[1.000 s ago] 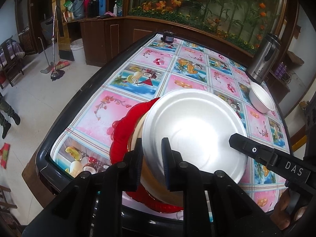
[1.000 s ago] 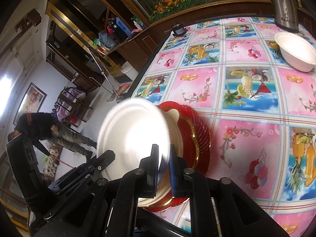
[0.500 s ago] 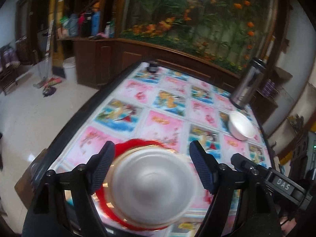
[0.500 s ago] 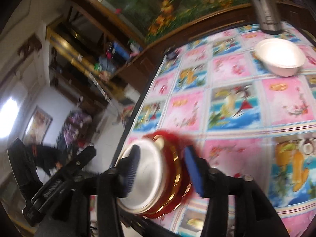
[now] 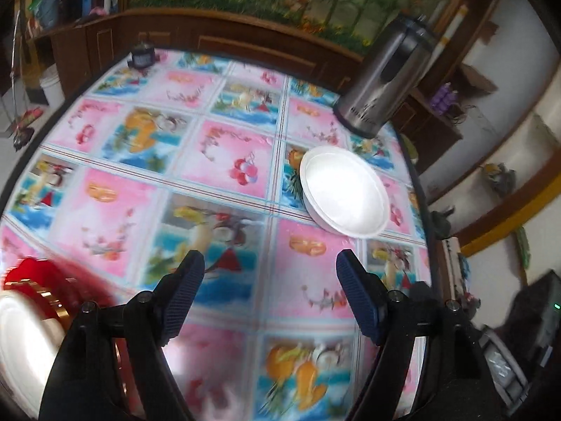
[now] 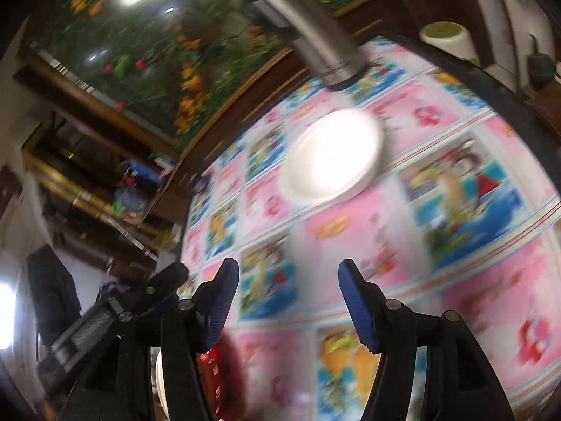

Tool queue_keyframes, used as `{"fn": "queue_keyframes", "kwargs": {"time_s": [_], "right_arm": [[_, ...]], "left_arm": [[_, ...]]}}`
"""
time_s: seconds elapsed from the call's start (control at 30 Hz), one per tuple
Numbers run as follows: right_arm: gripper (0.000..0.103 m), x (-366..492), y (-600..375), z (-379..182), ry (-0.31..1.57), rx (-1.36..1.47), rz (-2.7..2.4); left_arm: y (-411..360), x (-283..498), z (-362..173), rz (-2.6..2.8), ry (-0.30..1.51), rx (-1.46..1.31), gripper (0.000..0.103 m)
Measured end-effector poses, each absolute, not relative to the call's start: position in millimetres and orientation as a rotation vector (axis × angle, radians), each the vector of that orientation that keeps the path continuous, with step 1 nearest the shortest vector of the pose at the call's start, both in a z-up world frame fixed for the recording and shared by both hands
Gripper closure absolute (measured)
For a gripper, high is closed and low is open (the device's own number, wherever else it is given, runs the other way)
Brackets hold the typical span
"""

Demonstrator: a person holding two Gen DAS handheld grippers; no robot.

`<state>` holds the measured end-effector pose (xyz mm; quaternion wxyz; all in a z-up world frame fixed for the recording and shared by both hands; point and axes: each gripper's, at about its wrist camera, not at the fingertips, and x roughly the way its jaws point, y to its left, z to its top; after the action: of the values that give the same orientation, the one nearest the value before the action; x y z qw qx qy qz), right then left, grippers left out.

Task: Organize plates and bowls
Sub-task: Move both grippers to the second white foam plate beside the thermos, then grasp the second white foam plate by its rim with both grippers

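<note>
A white bowl (image 5: 345, 191) sits upright on the fruit-patterned tablecloth (image 5: 224, 161), ahead and a little right of my left gripper (image 5: 268, 280), which is open and empty above the cloth. The stack of plates, a white plate (image 5: 17, 343) on a gold-rimmed one and a red plate (image 5: 42, 273), lies at the lower left, outside the jaws. In the right wrist view the bowl (image 6: 333, 156) is blurred and lies well ahead of my right gripper (image 6: 289, 287), whose jaws are opening with nothing between them. The red plate's edge (image 6: 214, 368) shows behind its left finger.
A steel thermos (image 5: 382, 80) stands just behind the bowl near the table's far right edge. A small dark object (image 5: 142, 57) sits at the far left corner. The table's dark rim (image 5: 420, 210) runs close to the bowl's right. A person (image 6: 52, 298) stands off to the left.
Both grippers were shut on the white plate's rim; they let it go onto the stack, opened, and swung right, so the bowl now lies ahead.
</note>
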<state>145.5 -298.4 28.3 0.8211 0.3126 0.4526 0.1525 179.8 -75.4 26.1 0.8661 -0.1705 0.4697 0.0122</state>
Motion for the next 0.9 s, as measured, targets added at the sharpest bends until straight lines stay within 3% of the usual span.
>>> {"fn": "queue_keyframes", "kwargs": {"time_s": [0.43, 0.83, 0.9], "right_arm": [[0.043, 248.7, -341.4, -14.3, 1.047, 0.703, 0.241], [0.057, 284.7, -337.7, -42.4, 1.094, 0.67, 0.187], [0.062, 285.9, -336.5, -46.7, 1.104, 0.665, 0.179]], "left_arm": [[-121.0, 276.0, -19.7, 0.13, 1.043, -0.312, 0.026], [-130.5, 304.5, -54.2, 0.169, 1.081, -0.292, 0.026], [-131.8, 304.9, -56.4, 0.171, 1.078, -0.283, 0.044]]}}
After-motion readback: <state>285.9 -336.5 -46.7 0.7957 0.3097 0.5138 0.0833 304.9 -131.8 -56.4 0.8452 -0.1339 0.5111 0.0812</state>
